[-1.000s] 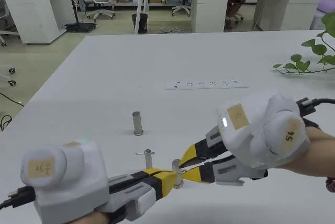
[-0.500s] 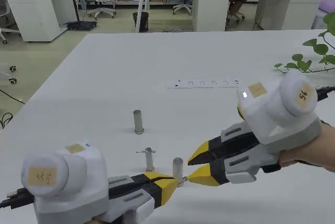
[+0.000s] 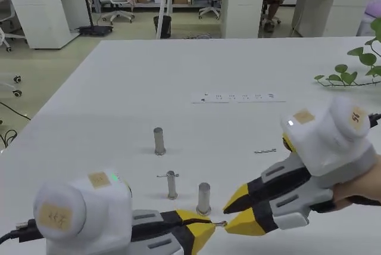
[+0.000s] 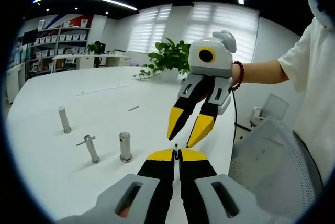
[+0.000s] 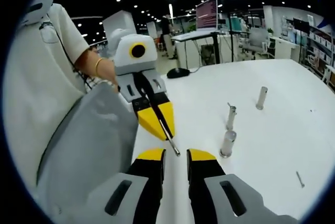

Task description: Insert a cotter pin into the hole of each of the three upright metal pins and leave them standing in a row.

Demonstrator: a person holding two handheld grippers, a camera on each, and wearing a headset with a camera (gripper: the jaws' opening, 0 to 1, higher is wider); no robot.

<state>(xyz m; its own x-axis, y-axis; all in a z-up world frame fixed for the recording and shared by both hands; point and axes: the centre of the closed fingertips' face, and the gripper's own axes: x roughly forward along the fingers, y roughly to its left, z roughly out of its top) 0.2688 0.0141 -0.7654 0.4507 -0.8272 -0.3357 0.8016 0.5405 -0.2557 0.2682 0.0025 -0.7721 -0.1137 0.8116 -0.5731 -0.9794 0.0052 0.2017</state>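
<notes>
The white workbench (image 3: 125, 82) carries everything. The right gripper (image 3: 234, 213) hovers low over its near edge, jaws spread apart with nothing between them. The left gripper (image 3: 201, 231) faces it tip to tip, jaws pressed together on a thin cotter pin (image 4: 176, 148). That pin sticks straight out along the jaws, its long axis aimed at the gap in the right gripper.

3 metal pins stand upright on the bench in a slanting row: the far pin (image 3: 159, 141), the middle pin (image 3: 172, 186) and the near pin (image 3: 203, 198), which is just beside both grippers' tips. A 2nd cotter pin (image 3: 166, 175) runs level through the top of the middle pin. A 3rd cotter pin (image 3: 265, 151) lies flat on the bench, well apart from the row.
</notes>
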